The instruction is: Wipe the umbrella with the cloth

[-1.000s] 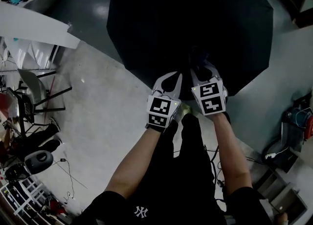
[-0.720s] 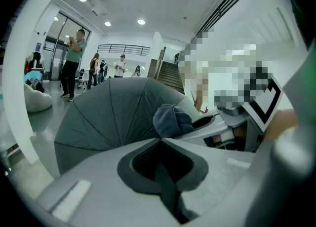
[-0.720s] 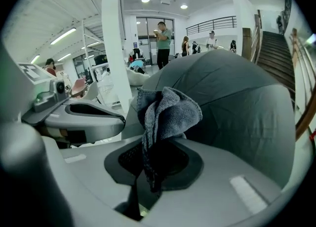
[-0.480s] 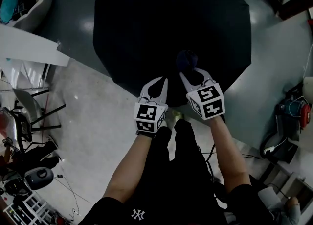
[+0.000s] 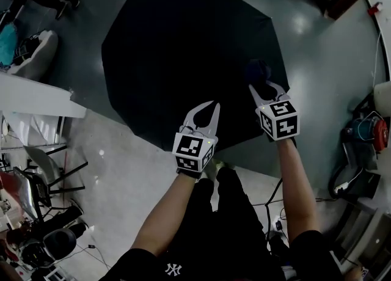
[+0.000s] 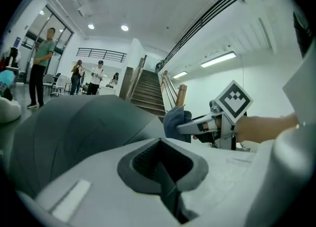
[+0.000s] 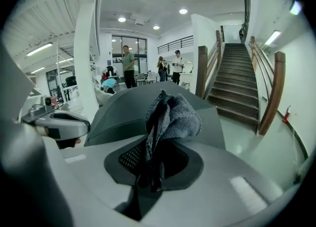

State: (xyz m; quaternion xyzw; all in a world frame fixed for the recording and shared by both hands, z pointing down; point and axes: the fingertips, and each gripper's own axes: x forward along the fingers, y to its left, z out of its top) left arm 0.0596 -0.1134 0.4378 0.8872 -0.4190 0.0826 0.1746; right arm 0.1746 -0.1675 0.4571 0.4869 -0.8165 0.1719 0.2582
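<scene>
A large black umbrella (image 5: 183, 54) stands open on the floor; its canopy fills the upper middle of the head view. My right gripper (image 5: 264, 90) is shut on a dark blue-grey cloth (image 5: 257, 71), held over the canopy's right edge. In the right gripper view the bunched cloth (image 7: 169, 116) sticks up between the jaws, with the canopy (image 7: 128, 110) behind it. My left gripper (image 5: 204, 112) hangs over the canopy's near edge, shut and empty. In the left gripper view the canopy (image 6: 74, 132) lies to the left, and the cloth (image 6: 174, 123) shows in the other gripper.
The person's legs (image 5: 226, 212) stand just behind the umbrella's near edge. A white table (image 5: 36, 96) and chairs (image 5: 43, 170) are at the left; equipment and cables (image 5: 360, 157) at the right. A staircase (image 7: 242, 83) rises beyond. Several people (image 7: 128, 65) stand far off.
My right gripper has carried the cloth rightward, from the canopy's near middle to its right edge. The head view has shifted, so more of the umbrella shows. My left gripper stays shut.
</scene>
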